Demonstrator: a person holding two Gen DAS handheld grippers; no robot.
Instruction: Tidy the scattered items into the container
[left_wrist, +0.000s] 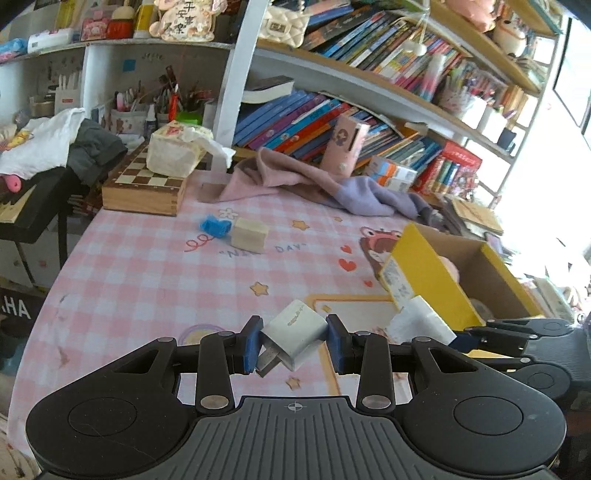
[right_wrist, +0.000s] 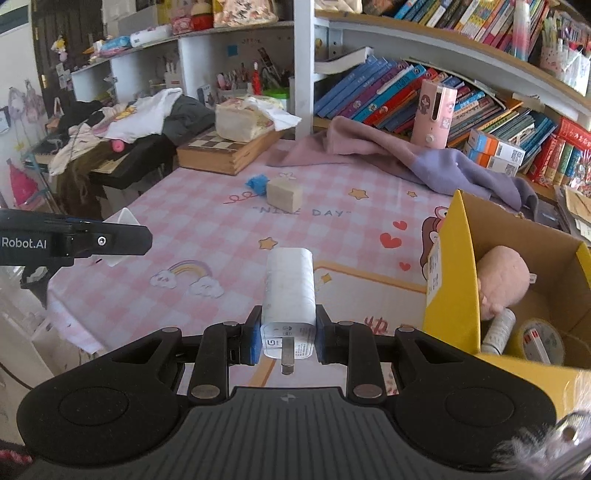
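Right now I have a charger in each hand: the left gripper (left_wrist: 294, 341) is clamped on a small grey plug adapter (left_wrist: 295, 332), held askew with its prongs pointing back at me, and the right gripper (right_wrist: 288, 341) is clamped on a long white charger (right_wrist: 290, 291). Both hang over the pink checked counter (right_wrist: 229, 221), just left of the yellow cardboard box (right_wrist: 452, 280), which already holds a plush toy (right_wrist: 500, 280) and tape. I judge the right should go first, lifting clear of the near wall before letting go, then the left. A wooden block (left_wrist: 249, 234) and blue scrap (left_wrist: 214, 225) wait farther back
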